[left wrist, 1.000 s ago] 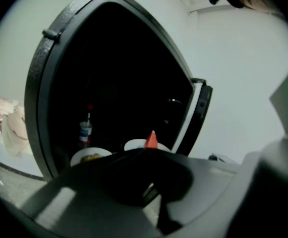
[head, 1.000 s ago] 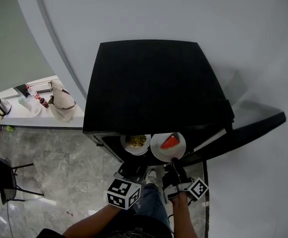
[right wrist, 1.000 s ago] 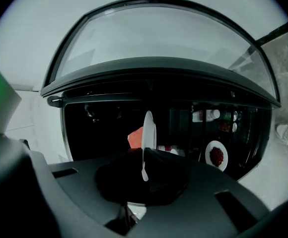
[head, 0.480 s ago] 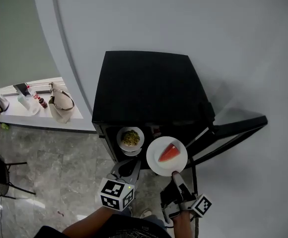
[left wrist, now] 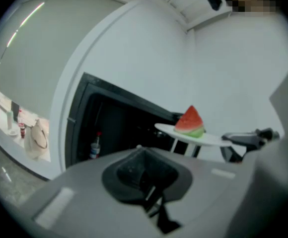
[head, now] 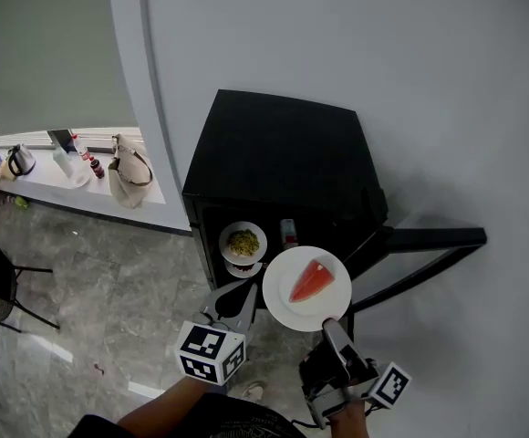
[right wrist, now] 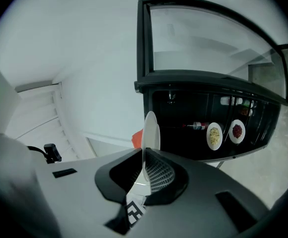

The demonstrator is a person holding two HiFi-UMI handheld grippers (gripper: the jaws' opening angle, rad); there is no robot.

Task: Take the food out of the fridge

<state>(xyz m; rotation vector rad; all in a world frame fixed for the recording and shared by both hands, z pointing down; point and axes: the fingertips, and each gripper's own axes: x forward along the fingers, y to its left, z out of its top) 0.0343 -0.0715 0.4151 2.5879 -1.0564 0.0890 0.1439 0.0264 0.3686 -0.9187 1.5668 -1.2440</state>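
Note:
A black mini fridge (head: 283,167) stands open against the white wall. My right gripper (head: 334,332) is shut on the rim of a white plate (head: 292,310) that carries a watermelon wedge (head: 310,281), held outside the fridge in front of its opening. The right gripper view shows that plate (right wrist: 150,130) edge-on, clamped between the pads of my right gripper (right wrist: 146,170). To the plate's left, my left gripper (head: 233,301) is shut and holds nothing. A plate of yellow-green food (head: 243,242) sits on a fridge shelf, with a second plate of red food (right wrist: 238,131) beside it.
The fridge door (head: 429,245) hangs open to the right. A small bottle (right wrist: 196,126) lies inside the fridge. At the left, a counter (head: 82,199) holds a bag (head: 129,179), bottles and a kettle. A dark chair (head: 0,286) stands on the marble floor.
The right gripper has drawn the watermelon plate out of the fridge and lifted it. Both grippers have risen and come back from the opening. The yellow-green food plate stayed on its shelf.

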